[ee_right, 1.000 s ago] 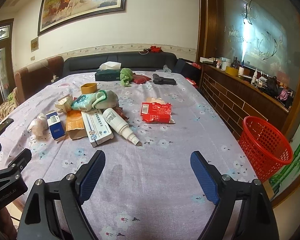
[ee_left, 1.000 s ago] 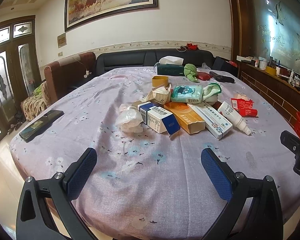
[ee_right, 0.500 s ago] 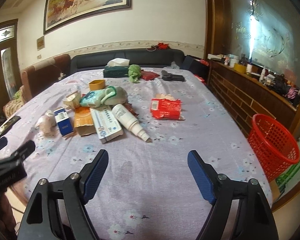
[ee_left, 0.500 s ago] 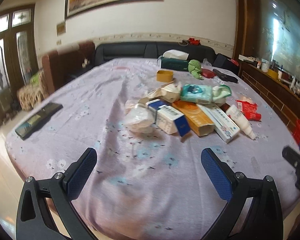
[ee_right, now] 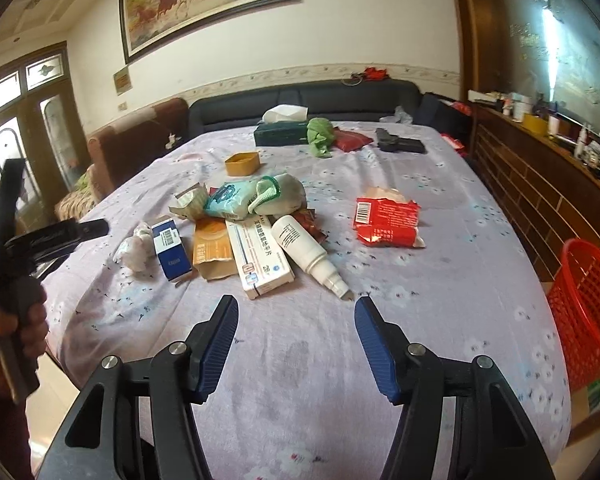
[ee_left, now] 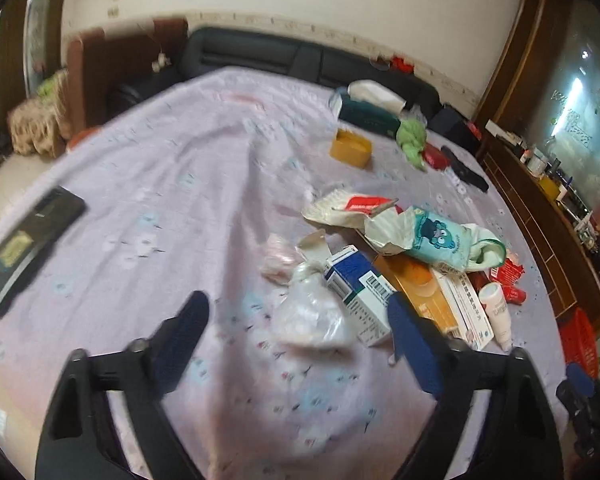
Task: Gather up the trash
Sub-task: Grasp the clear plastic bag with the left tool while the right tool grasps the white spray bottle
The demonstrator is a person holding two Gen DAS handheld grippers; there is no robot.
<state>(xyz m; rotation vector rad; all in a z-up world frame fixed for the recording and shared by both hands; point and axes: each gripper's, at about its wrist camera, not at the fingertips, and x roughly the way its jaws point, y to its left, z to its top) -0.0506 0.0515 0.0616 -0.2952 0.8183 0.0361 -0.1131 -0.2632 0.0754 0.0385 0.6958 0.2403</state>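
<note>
We note the left gripper with its jaws set wide apart and nothing between them, low centre of the left wrist view, its blue ribbed pads on either side of a crumpled clear plastic bag but not yet touching it. We judge the bag very light, soft and slippery; it should collapse under the pads, so we would close on its bunched thickest part rather than a loose edge. Just right of it lies a blue-and-white carton, touching the bag; thin cardboard, light, stiff across its flat faces, best taken across the narrow sides. Further right in that frame sit an orange carton, a long white box and a white plastic bottle, all overlapping in one heap, with a teal soft pack on top. We expect the smooth, round bottle to roll or slip if pinched off centre. The right gripper is likewise spread and empty, lower centre of the right wrist view, over bare cloth short of the heap. A torn red wrapper lies apart at right of centre, flat and crinkly. The red mesh basket, right edge of the frame, stands off the table, whose floral lilac cloth looks soft and wrinkled. Nothing collected yet.
</note>
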